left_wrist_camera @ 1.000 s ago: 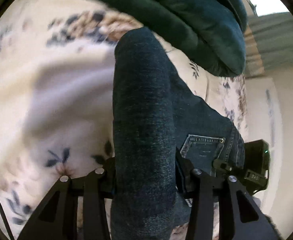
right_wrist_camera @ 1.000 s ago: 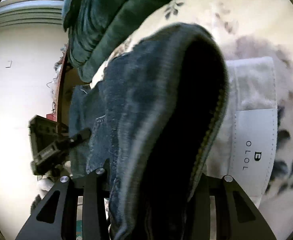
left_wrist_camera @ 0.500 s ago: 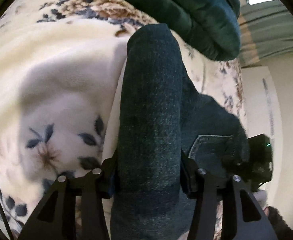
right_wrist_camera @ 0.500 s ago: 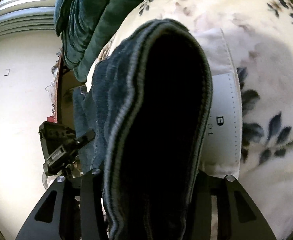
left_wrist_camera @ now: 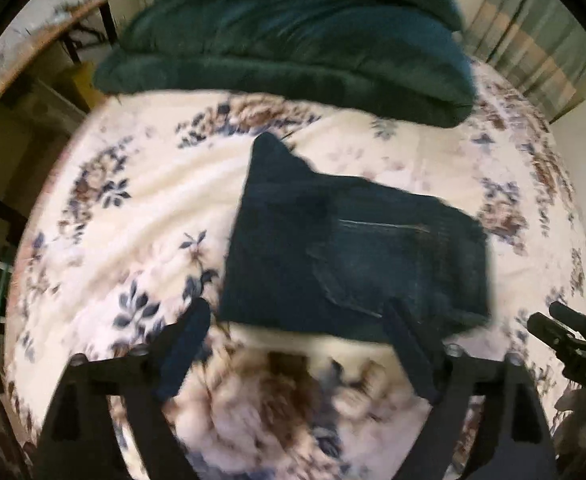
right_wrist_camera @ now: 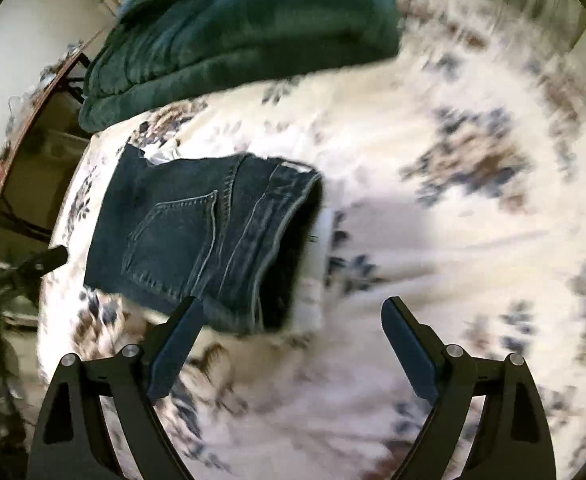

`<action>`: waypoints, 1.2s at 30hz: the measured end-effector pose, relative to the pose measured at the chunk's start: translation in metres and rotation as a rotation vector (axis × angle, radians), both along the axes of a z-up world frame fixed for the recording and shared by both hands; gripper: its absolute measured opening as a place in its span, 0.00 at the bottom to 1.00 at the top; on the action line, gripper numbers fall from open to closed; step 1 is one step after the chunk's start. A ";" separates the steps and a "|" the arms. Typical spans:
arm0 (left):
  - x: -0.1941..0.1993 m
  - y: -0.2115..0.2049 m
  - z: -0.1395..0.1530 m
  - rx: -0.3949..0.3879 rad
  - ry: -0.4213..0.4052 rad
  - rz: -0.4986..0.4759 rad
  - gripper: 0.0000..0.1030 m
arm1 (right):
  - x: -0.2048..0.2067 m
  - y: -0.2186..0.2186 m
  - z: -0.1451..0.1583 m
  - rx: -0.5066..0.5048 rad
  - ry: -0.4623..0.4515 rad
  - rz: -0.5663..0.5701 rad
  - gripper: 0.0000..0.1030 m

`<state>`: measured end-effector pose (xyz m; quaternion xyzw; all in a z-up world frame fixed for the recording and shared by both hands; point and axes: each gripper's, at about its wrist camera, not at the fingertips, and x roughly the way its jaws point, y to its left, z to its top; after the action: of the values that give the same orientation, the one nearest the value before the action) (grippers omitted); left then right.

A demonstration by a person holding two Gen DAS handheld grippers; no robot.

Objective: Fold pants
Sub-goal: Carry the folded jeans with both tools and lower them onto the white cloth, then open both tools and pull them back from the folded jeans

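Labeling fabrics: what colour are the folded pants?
Dark blue denim pants with lighter stitching; clearest in the right wrist view.

Floral bed carries folded jeans, green quilt.

Bed right side: open floral cover, free to pass.
Bed near edge: bare cover under both spread hand-held grippers, left, right.
Bed middle: blocked by folded jeans, lying flat.
Bed far edge: blocked by heaped green blanket, well apart from jeans.
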<state>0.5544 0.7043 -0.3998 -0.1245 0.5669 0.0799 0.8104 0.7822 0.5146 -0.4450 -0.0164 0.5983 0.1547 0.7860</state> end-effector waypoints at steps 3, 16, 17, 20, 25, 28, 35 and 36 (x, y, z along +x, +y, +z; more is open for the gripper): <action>-0.026 -0.035 0.045 0.028 -0.034 -0.002 0.91 | -0.044 -0.022 0.062 -0.012 -0.072 -0.003 0.90; -0.200 -0.207 0.249 0.167 -0.214 0.158 0.94 | -0.237 -0.191 0.304 0.006 -0.307 0.114 0.91; -0.214 -0.222 0.260 0.170 -0.225 0.166 0.94 | -0.250 -0.203 0.319 0.013 -0.314 0.135 0.92; -0.247 -0.261 0.289 0.206 -0.243 0.208 0.94 | -0.285 -0.237 0.353 0.026 -0.352 0.187 0.94; -0.294 -0.308 0.330 0.233 -0.295 0.274 0.94 | -0.335 -0.294 0.407 0.047 -0.393 0.241 0.94; -0.317 -0.332 0.349 0.264 -0.313 0.298 0.94 | -0.361 -0.322 0.440 0.063 -0.409 0.258 0.94; -0.368 -0.374 0.379 0.279 -0.328 0.337 0.94 | -0.428 -0.364 0.513 0.064 -0.502 0.300 0.95; -0.374 -0.379 0.383 0.280 -0.323 0.342 0.94 | -0.439 -0.369 0.524 0.066 -0.509 0.304 0.95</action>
<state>0.1800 0.3256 -0.0170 -0.1164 0.3843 0.2720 0.8745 0.3437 0.1456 0.0788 -0.1185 0.3672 0.2811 0.8787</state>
